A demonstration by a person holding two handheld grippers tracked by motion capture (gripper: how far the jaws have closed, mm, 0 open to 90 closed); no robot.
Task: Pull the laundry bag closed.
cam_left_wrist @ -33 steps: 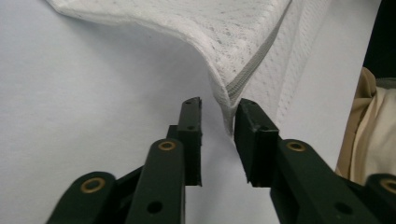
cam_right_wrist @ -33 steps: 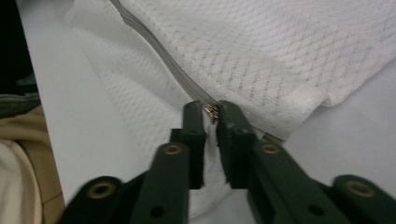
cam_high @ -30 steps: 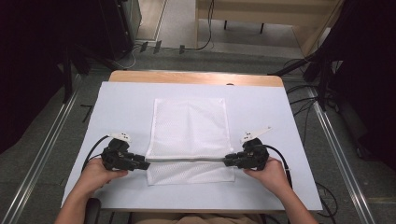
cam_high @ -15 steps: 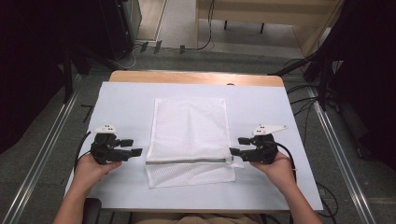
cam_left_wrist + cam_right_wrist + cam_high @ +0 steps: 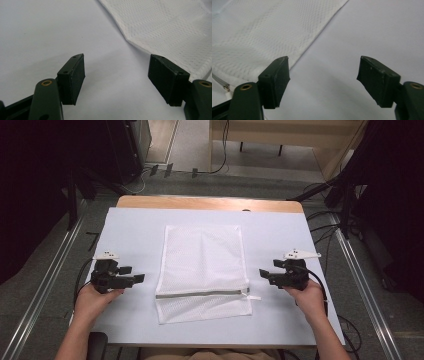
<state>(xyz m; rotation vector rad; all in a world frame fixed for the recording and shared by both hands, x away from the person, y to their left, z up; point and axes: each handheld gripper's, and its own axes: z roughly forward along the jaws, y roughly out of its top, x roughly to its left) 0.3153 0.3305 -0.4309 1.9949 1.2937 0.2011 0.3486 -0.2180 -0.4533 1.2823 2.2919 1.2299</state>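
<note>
Both the left gripper (image 5: 136, 278) and the right gripper (image 5: 264, 272), jaws just opened wide with nothing between them, flank a flat white mesh laundry bag (image 5: 202, 265), zipper (image 5: 200, 294) closed, contents not discernible, lying mid-table on the white sheet (image 5: 130, 230).

Your white-topped table (image 5: 130, 230) sits centre frame; grey floor (image 5: 45, 285) around it, metal rails (image 5: 47, 275) at left and right, cables (image 5: 220, 155) at top.

A white mesh bag (image 5: 202, 270) with a fine dotted weave and a grey zipper strip (image 5: 200, 294) lies mid-frame on a pale bluish-white table cover (image 5: 135, 227), flanked by black grippers.
</note>
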